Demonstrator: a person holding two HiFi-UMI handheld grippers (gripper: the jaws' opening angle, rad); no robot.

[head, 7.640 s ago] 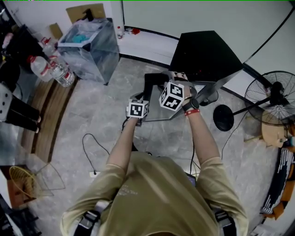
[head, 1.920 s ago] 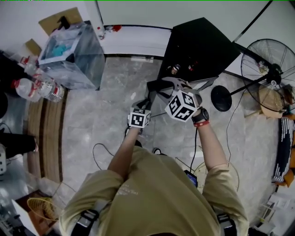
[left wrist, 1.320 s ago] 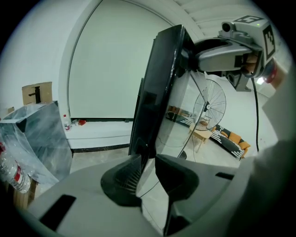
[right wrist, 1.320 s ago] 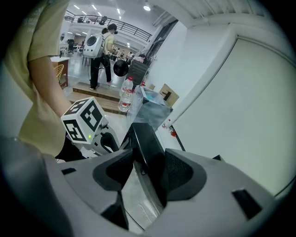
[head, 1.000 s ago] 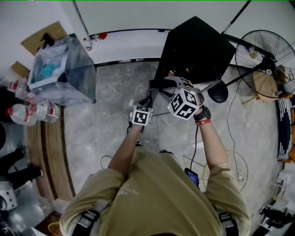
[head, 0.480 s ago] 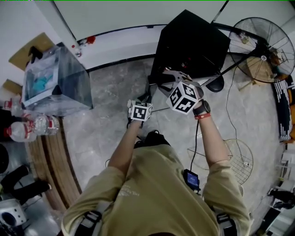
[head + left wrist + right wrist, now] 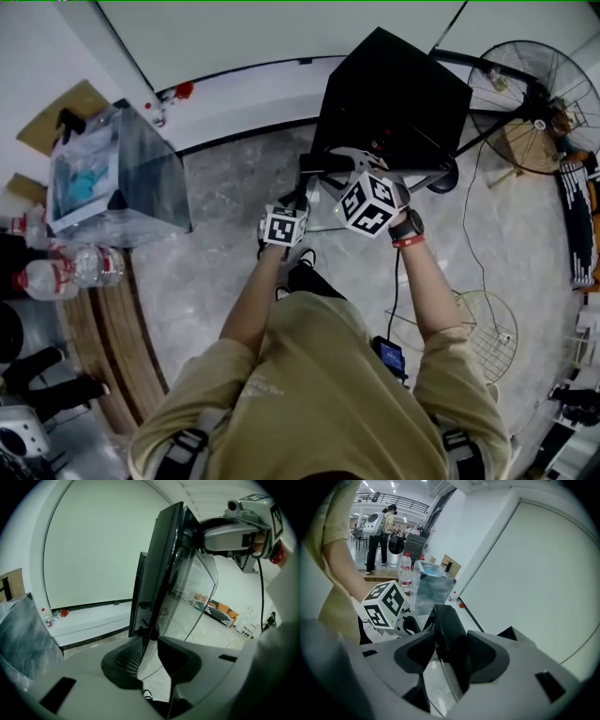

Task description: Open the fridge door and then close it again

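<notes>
Fridge [image 7: 394, 89]: black cabinet, set on the floor by the white wall, just ahead of the person. Fridge door [image 7: 161, 573], glass in a black frame, is seen swung well off the cabinet front, i.e. it stands open. Its free edge is found btw. the two grippers, close in front of the person.

L gripper [image 7: 150, 651]: jaws are closed onto the door's edge low down. The thin frame is pinched btw. the ribbed pads [image 7: 125, 662], and no gap is made out on either side.

R gripper [image 7: 446, 645]: jaws are set wider and clamped on the thicker black frame higher up, near the door's top. Pads are seen against both faces. In the L gripper view the R gripper is seen above, on the same edge. The two are near, not touching.

Progress, as judged:
- Step 1 (opening) is done or nearly so, since the door is clear of the cabinet.
- Step 2 (closing) is left. The door has yet to be brought flush w/ the front, and both grips have yet to be let go.
- Whether the swing is outward or inward can't be told from this moment alone.

Nothing is seen in the door's path. The fan [image 7: 534, 94] is well apart, at the head view's right.
</notes>
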